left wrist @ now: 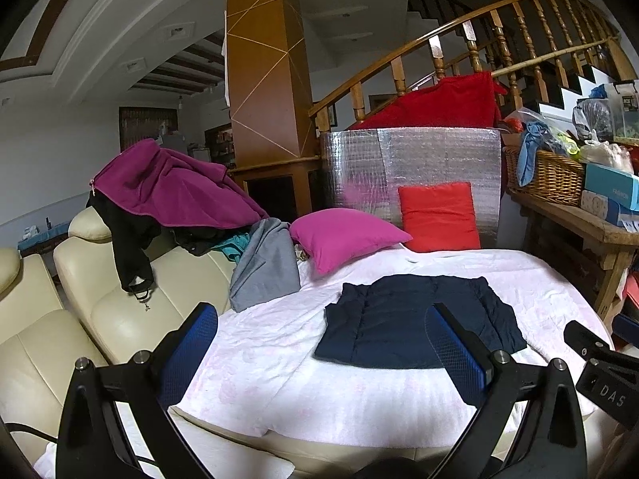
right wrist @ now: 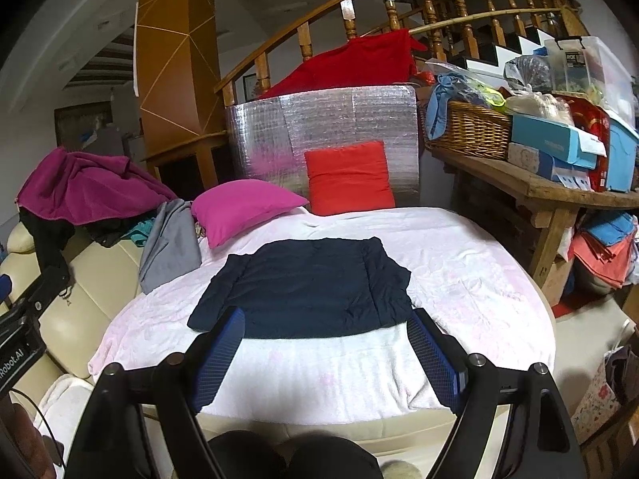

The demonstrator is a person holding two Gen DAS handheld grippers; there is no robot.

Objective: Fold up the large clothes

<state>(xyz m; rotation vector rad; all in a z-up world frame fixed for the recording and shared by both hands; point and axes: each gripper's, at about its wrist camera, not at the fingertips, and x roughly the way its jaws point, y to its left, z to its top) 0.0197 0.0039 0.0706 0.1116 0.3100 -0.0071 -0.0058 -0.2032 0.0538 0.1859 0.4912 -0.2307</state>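
A navy blue garment (left wrist: pixel 419 319) (right wrist: pixel 307 287) lies folded into a flat rectangle on the pale pink blanket (left wrist: pixel 279 359) (right wrist: pixel 459 279). My left gripper (left wrist: pixel 319 315) hovers open in front of it, blue pads wide apart, nothing between them. My right gripper (right wrist: pixel 327 319) is also open at the garment's near edge, its pads (right wrist: pixel 221 355) clear of the cloth. A grey garment (left wrist: pixel 265 267) (right wrist: pixel 169 247) hangs over the couch edge. On the couch back is a heap with a magenta fleece (left wrist: pixel 175 187) (right wrist: pixel 88 187) and dark clothes.
A magenta pillow (left wrist: pixel 343 235) (right wrist: pixel 243 207) and a red cushion (left wrist: pixel 439 215) (right wrist: pixel 347 177) lean at the back against a silver foil panel (right wrist: pixel 339 115). A wooden bench (right wrist: pixel 539 191) with a wicker basket (right wrist: pixel 467 131) and boxes stands right. The cream leather couch (left wrist: pixel 60 319) runs left.
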